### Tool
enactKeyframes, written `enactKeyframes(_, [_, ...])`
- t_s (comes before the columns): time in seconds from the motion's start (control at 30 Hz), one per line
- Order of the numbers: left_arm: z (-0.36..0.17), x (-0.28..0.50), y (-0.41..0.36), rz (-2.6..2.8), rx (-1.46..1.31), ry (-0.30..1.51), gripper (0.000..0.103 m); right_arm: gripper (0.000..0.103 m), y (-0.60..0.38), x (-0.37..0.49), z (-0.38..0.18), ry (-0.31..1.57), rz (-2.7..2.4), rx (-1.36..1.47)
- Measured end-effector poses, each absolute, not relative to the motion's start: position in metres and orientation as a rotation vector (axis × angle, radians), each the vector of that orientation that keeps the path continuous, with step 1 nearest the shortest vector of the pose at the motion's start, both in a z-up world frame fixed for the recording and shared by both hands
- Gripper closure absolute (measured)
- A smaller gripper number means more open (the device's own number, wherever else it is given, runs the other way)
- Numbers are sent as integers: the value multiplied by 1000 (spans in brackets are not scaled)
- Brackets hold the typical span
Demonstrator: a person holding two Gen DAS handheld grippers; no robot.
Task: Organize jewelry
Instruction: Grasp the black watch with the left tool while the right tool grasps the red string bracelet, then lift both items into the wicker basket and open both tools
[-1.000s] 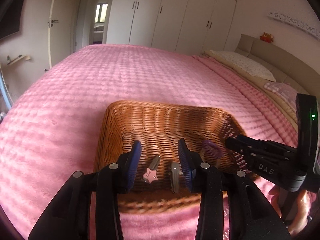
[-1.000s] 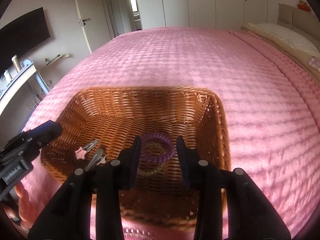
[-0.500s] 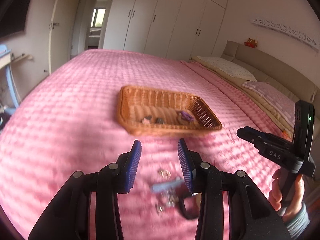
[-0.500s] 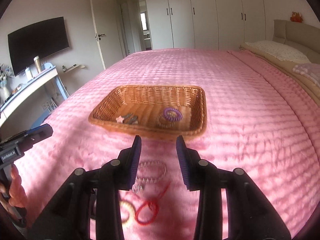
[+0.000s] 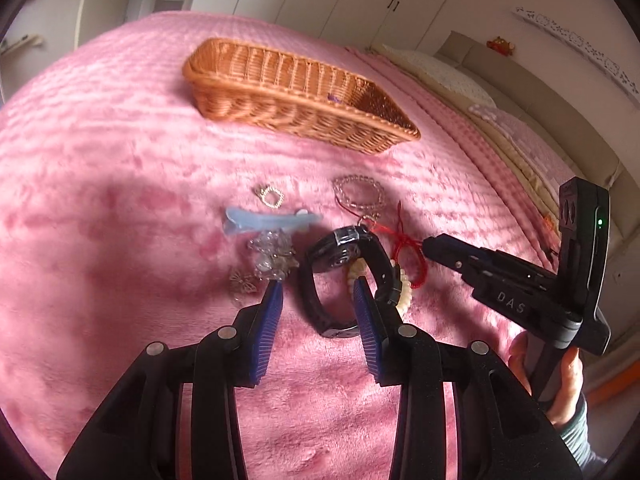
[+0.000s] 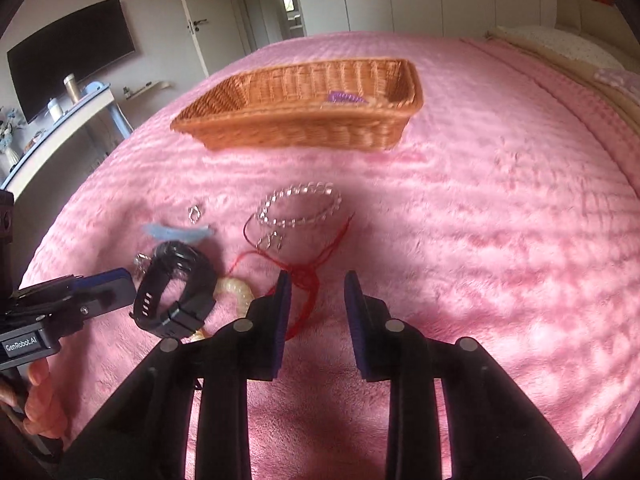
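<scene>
The jewelry lies in a loose pile on the pink bedspread (image 5: 120, 208), short of the basket (image 5: 296, 92). A black watch (image 5: 344, 276) sits in the middle on its side, touching a cream bracelet (image 5: 402, 292). A red cord (image 6: 308, 276) trails beside them, and a clear bead bracelet (image 6: 300, 208) lies just beyond it, nearer the basket. A blue clip (image 5: 272, 220), a small gold charm (image 5: 272, 196) and a heap of clear beads (image 5: 272, 256) lie on the watch's other side. A purple hair tie (image 6: 346, 97) rests inside the basket.

The left claw (image 5: 318, 290) hangs over the watch, jaws apart, gripping nothing. The right claw (image 6: 316, 284) is above the red cord, its jaws closing with the cord between the tips but not yet pinched.
</scene>
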State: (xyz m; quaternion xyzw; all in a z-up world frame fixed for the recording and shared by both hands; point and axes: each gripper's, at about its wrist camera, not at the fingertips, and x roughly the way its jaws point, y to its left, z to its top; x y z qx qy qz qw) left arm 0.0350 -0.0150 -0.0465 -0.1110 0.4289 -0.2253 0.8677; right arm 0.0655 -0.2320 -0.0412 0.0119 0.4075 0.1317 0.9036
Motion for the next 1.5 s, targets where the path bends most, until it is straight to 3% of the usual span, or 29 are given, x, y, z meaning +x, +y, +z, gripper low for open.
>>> enactKeyframes(0.2, [-57,48,-24,-441,-232,934,73,78,-218,69,-53,876,265,-36])
enactKeyframes(0.33, [-59,50,-31,-412,-203,934,75,94,-210,72,-57,881,253,-76])
enactKeyframes(0.4, [-59,50,-34,-394,-177,934,81,100,-210,71,-56,874,239,-83])
enactKeyframes(0.53, [-58,48,-32,-386,-164,933,95,100,-224,69,-53,866,198,-55])
enactKeyframes(0.83, [-49,17,-15,-374,-138,935,96,99,-234,64,-54,869,218,-40])
enactKeyframes(0.93, [-49,13,-19,-351,-111,918,82,99,-235,64,-53,870,223,-30])
enactKeyframes(1.2, [-58,28,-26,-343,-114,928,81,97,-241,69,-56,891,242,6])
enactKeyframes(1.33, [-59,26,-28,-329,-104,912,93,96,-237,70,-57,893,238,-13])
enactKeyframes(1.5, [-58,24,-26,-337,-122,886,99,100,-232,68,-56,869,221,-44])
